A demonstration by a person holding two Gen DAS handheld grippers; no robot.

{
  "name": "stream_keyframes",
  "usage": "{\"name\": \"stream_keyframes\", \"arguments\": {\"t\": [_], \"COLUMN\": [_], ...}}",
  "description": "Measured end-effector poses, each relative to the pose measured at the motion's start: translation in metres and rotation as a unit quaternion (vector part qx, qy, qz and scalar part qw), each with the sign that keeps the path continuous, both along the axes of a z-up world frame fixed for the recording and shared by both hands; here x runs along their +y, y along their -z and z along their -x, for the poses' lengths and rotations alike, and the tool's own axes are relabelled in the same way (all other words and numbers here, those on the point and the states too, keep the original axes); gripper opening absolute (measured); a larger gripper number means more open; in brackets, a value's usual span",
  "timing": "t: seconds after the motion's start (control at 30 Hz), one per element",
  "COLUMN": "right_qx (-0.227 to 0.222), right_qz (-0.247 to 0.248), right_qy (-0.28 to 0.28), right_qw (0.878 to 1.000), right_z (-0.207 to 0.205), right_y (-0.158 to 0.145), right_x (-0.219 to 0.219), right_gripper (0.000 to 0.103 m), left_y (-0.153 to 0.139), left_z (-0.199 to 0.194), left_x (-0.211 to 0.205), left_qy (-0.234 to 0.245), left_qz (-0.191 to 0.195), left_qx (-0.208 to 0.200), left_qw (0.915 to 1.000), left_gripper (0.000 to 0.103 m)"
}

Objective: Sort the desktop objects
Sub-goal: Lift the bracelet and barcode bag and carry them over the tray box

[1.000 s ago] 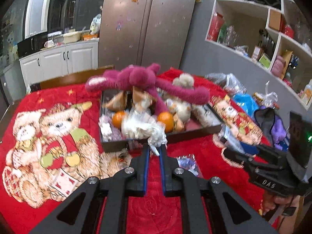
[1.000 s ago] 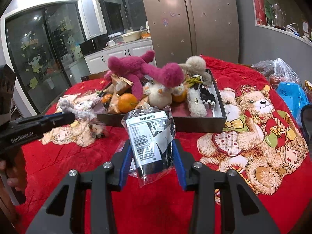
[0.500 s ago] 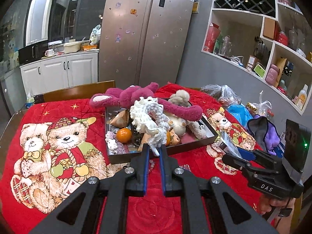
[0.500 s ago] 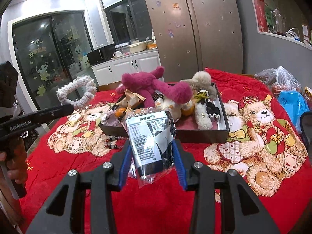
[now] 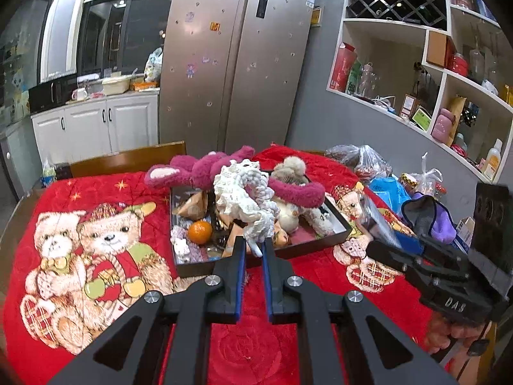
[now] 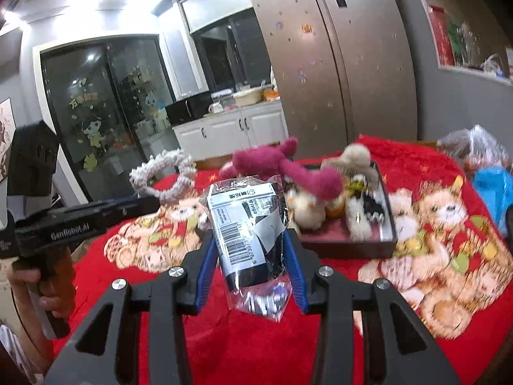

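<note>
The left claw (image 5: 254,246) is clamped on a white knitted rope ring (image 5: 243,199), held above the dark rectangular tray (image 5: 340,224); the right claw (image 6: 249,250) grips a clear plastic barcode-labelled packet (image 6: 250,224) nearer

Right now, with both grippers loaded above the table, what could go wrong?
The left gripper pinches only one end of the white rope ring, so it could slip or snag the pink plush. The right gripper squeezes a slick plastic packet; it may slide out.
</note>
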State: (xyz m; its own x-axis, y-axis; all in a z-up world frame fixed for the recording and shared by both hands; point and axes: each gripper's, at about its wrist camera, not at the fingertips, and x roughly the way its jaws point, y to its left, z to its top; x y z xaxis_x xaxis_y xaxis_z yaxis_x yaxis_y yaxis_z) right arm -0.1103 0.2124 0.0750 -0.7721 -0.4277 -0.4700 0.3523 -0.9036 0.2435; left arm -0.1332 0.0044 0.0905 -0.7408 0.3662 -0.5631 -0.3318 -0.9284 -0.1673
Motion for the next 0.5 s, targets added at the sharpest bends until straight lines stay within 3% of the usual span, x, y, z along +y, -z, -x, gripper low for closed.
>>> {"name": "stream_keyframes", "arguments": {"t": [0.3, 0.5], "right_qx": [-0.005, -0.010], "right_qz": [0.012, 0.025], "right_qy": [0.019, 0.031], "right_qw": [1.000, 0.999], "right_z": [0.043, 0.078], "right_y": [-0.045, -0.051], "right_x": [-0.005, -0.006], "right_gripper": [0.042, 0.042], "left_y": [-0.017, -0.013], "left_z": [0.028, 0.064], "left_x": [0.003, 0.021], "left_qy": [-0.013, -0.010], "left_qz": [-0.015, -0.004], "left_qx": [0.005, -0.011], "left_qw": [0.9998, 0.9999], "left_gripper": [0.010, 0.010]}}
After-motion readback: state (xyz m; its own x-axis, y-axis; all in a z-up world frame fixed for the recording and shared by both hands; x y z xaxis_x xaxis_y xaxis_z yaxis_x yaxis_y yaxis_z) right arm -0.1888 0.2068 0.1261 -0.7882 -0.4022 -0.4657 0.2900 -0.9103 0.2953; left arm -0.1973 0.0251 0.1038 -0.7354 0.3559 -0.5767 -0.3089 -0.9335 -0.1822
